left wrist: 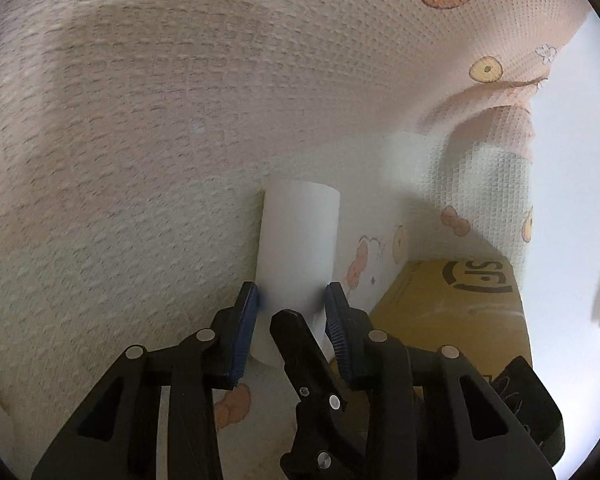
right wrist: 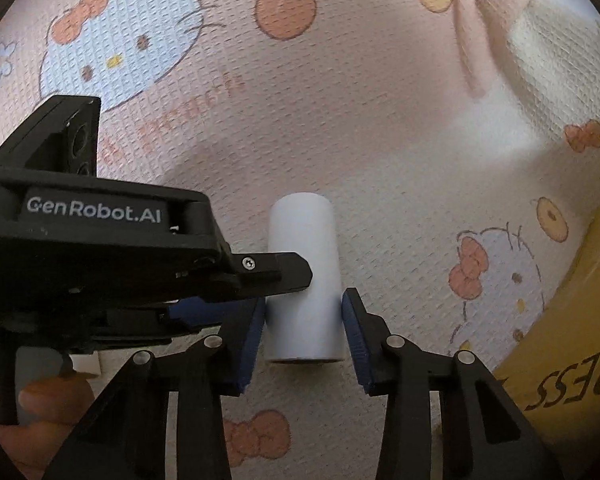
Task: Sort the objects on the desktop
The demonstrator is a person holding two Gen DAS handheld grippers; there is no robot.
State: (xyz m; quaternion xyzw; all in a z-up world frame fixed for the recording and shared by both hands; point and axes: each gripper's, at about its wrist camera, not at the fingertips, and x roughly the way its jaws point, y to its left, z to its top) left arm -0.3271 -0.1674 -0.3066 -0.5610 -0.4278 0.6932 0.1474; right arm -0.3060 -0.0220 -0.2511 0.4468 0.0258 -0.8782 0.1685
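A white cylinder (left wrist: 298,248) lies on the cartoon-print cloth, and it also shows in the right wrist view (right wrist: 304,280). My left gripper (left wrist: 290,300) has its blue pads against both sides of the cylinder's near end, shut on it. My right gripper (right wrist: 304,312) straddles the same cylinder, its pads close on either side, with a thin gap at the right pad. The left gripper's body crosses the right wrist view from the left (right wrist: 100,248), its tip touching the cylinder.
A yellow cardboard box (left wrist: 452,304) stands just right of the cylinder, also seen in the right wrist view (right wrist: 572,320). The pink and cream cloth (right wrist: 340,120) has raised folds (right wrist: 500,40) at the back right. A person's fingers (right wrist: 48,396) hold the left gripper's handle.
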